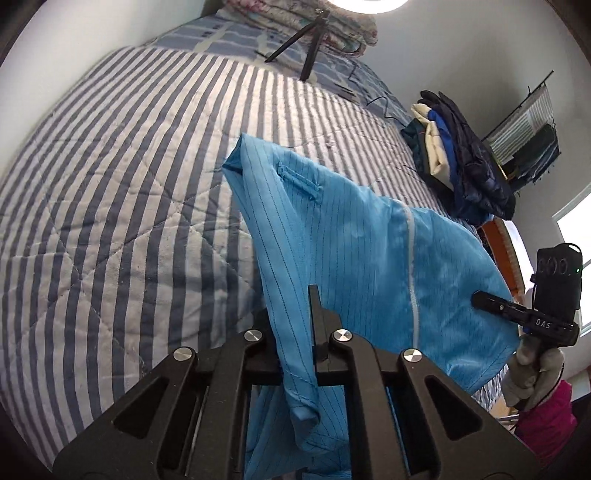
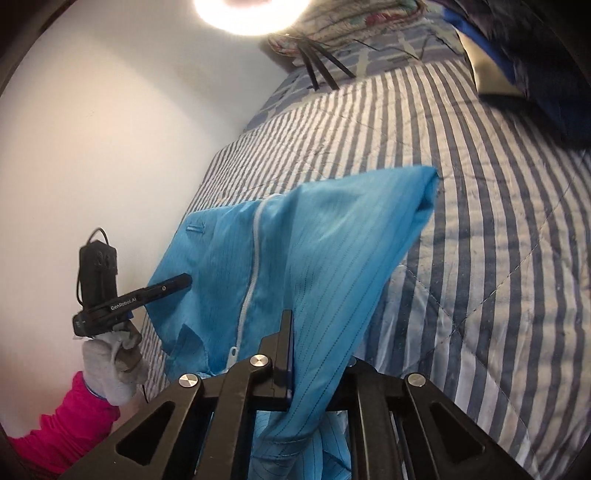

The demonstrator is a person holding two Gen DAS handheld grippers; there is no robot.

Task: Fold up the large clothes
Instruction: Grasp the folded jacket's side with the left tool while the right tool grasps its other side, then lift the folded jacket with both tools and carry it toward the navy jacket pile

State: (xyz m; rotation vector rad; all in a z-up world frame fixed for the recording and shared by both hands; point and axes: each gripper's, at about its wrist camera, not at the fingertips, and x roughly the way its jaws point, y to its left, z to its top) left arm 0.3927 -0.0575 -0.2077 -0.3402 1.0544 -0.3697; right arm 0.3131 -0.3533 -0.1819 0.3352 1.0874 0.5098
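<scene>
Striped quilted bed (image 1: pixel 110 221) fills the frame. Both my left gripper (image 1: pixel 295 332) and right gripper (image 2: pixel 314 354) have jaws clamped on the thin light-blue pinstriped zip garment (image 1: pixel 351 240), suspended at centre. Judged soft, light, slippery; grip hems.

White walls (image 2: pixel 92 129) frame a striped-quilted bed (image 1: pixel 110 203) — round lamp (image 2: pixel 251 14) glaring above, a bright window (image 1: pixel 576 236) beside.

The striped bed (image 1: pixel 110 184) and blue coat (image 1: pixel 351 240) are seen close up, from above, by both wrist cameras.
</scene>
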